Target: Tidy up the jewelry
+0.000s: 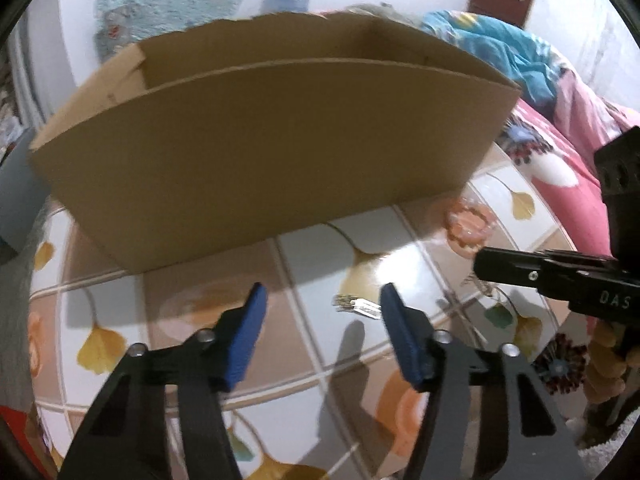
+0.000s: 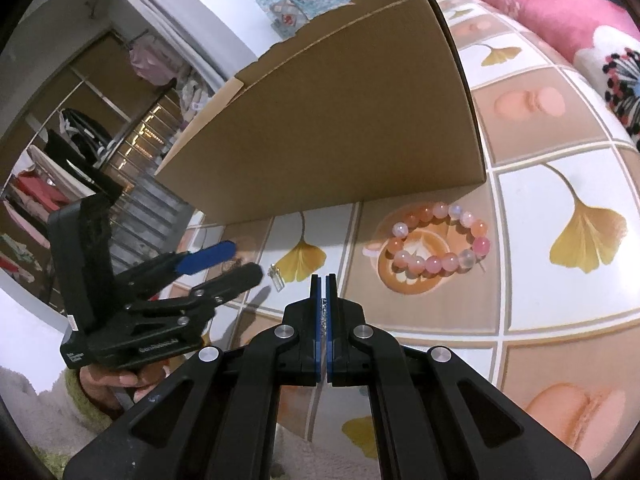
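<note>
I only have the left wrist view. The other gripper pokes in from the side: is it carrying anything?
Observer: Yes. The right gripper is shut on what looks like a thin silver chain, pinched between its pads.
Operator: And the blurred pink thing by the box corner?
Observer: A bead bracelet, pink and orange, lying beside the cardboard box without touching it.
Operator: Is my gripper on the small silver piece?
Observer: No. The small silver piece lies just past the left gripper, untouched.

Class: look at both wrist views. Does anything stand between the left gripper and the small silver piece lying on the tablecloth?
Nothing visible does. The left gripper is open, and the silver piece lies on bare tablecloth just beyond its right finger. The cardboard box stands farther back.
</note>
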